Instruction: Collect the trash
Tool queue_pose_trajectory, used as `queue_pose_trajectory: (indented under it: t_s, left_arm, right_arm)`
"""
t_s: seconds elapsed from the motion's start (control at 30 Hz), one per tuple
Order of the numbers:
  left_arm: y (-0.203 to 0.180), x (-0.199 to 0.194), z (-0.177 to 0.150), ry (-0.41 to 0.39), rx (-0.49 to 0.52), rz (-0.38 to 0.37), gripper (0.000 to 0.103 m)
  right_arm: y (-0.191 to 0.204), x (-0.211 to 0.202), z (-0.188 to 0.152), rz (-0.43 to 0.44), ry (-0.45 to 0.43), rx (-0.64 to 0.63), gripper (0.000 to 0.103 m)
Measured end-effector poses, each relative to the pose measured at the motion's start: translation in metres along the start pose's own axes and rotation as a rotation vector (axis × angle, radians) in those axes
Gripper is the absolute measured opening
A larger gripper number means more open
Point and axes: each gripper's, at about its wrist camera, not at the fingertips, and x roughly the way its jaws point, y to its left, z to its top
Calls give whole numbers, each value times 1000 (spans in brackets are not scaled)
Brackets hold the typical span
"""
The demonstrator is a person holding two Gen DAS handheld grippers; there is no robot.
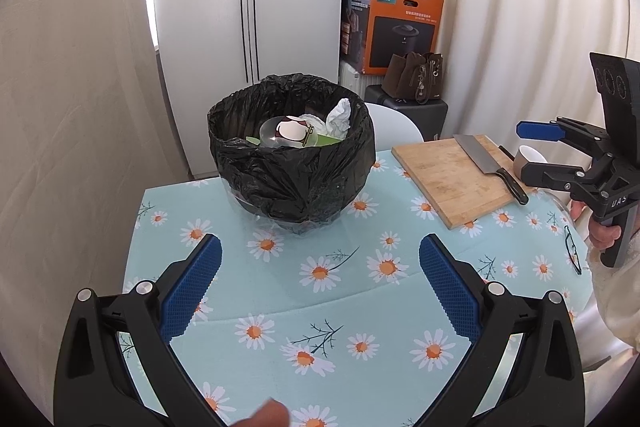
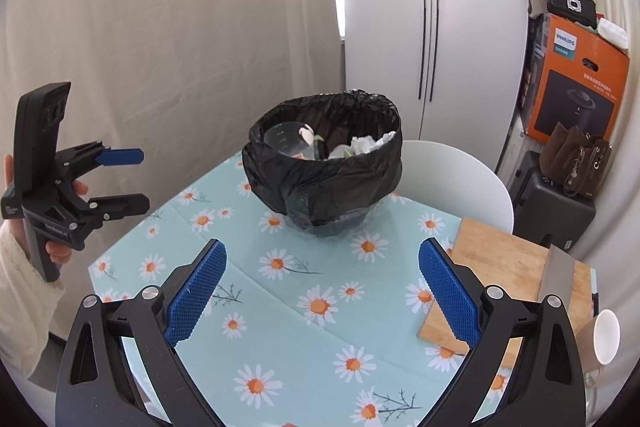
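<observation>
**Hovering empty-handed over the table, trash in the bin**

Hovering above the daisy-print table (image 1: 360, 307), the left tool (image 1: 320, 263) has its blue pads spread wide with nothing between them. The right tool (image 2: 322, 263) is likewise wide open and empty over the cloth. Each also shows in the other's camera: the right tool at the far right edge of the left view, gripped by a hand (image 1: 600, 227), and the left tool at the left edge of the right view, held by a hand (image 2: 60, 251) in a cream sleeve (image 2: 20, 291).

A bin (image 1: 292, 155) lined with a black bag stands on the far side of the table, roughly centred ahead of both tools. Inside it lies the trash: a clear cup (image 1: 280, 135) with a printed lid, crumpled white tissue (image 1: 340, 117) toward the right, and something green beneath them.

To the right of the bin sits a wooden board (image 1: 452, 175) with a cleaver (image 1: 488, 163) lying across it, its black handle pointing near-right. A white cup (image 2: 606, 337) lies on its side just right of the board. A white chair (image 2: 460, 179) stands behind the table, and an orange box (image 1: 400, 23) is stacked in the far right corner with a brown bag (image 1: 414, 75) below it.
</observation>
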Motion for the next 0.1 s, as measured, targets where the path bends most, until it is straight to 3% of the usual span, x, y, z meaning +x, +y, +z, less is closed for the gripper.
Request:
queue_pose_trajectory:
  t_s: [0.1]
  left_arm:
    - [1, 1, -1, 7, -2, 5, 97]
  right_arm:
    - [-1, 3, -2, -2, 7, 5, 93]
